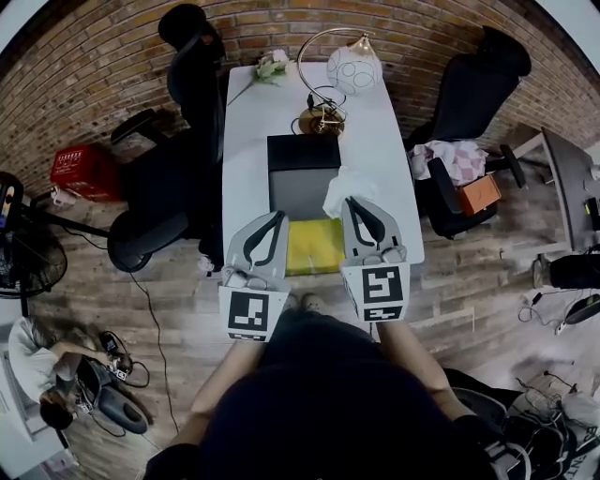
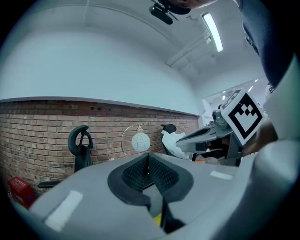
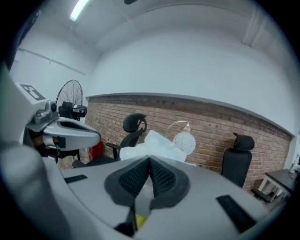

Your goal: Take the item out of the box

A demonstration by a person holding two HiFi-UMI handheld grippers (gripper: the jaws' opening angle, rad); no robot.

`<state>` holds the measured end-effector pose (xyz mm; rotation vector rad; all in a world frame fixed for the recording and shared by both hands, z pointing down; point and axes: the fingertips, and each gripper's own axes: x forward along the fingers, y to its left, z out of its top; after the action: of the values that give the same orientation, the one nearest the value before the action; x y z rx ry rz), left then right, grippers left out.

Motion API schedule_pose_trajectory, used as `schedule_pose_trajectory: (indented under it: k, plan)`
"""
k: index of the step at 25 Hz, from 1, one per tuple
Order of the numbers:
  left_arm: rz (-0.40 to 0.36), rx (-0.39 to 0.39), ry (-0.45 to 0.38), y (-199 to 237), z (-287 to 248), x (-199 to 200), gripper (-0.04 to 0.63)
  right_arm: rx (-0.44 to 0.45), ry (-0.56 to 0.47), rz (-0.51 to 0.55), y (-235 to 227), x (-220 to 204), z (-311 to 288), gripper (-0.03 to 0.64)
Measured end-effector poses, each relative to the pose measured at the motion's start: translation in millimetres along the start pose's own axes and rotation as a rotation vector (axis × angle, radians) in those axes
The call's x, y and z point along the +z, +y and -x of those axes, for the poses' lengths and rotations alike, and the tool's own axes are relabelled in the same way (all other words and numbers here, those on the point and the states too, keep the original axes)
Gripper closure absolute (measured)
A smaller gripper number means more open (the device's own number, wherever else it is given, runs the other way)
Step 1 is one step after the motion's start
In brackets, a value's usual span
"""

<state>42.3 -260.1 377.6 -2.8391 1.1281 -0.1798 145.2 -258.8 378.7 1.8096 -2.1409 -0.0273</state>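
From above, the right gripper [image 1: 354, 202] holds a white crumpled item [image 1: 338, 190] over the open black box [image 1: 303, 152] on the white table [image 1: 246, 141], with the left gripper [image 1: 277, 217] just beside it. In the left gripper view, its jaws are pressed together with nothing between them. In the right gripper view, its jaws are pinched on the white crumpled item.

**A:** What kind of room does the head view show?

**B:** An office workroom. A long white table [image 1: 246, 169] stands at centre, with a globe lamp [image 1: 353, 67] at its 12 o'clock end. A black swivel chair [image 1: 192, 84] sits at 11 o'clock and a second chair [image 1: 478, 84] at 2 o'clock.

**A:** Further indicators?

**B:** A brick wall [image 1: 394, 28] closes the room from 10 to 2 o'clock, and the plank floor [image 1: 178, 309] runs throughout. A grey desk [image 1: 567, 183] stands at 3 o'clock and a standing fan [image 1: 28, 258] at 9 o'clock. The left gripper view adds a ceiling strip light [image 2: 212, 30].
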Motion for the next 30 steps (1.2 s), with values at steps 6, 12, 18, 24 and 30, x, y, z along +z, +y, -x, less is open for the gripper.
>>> schedule_pose_trajectory:
  k: [6,12,18,24,30]
  plan:
    - [0.002,0.025,-0.008,-0.2,2.9,27.8,0.584,-0.063,-0.137,-0.015,-15.6,39.5,17.7,0.604]
    - [-0.005,0.049,-0.050,7.3,6.3,59.3,0.584,-0.096,-0.268,-0.044,-28.1,83.1,37.2,0.604]
    - [-0.027,0.051,-0.084,12.3,10.3,82.9,0.584,-0.119,-0.342,-0.073,-36.8,108.7,50.7,0.604]
    - [-0.031,0.062,-0.128,21.4,16.0,99.6,0.584,-0.139,-0.384,-0.082,-36.4,122.1,58.1,0.604]
    - [-0.023,0.044,-0.141,24.0,26.0,92.4,0.584,-0.145,-0.372,-0.110,-21.1,111.2,58.3,0.604]
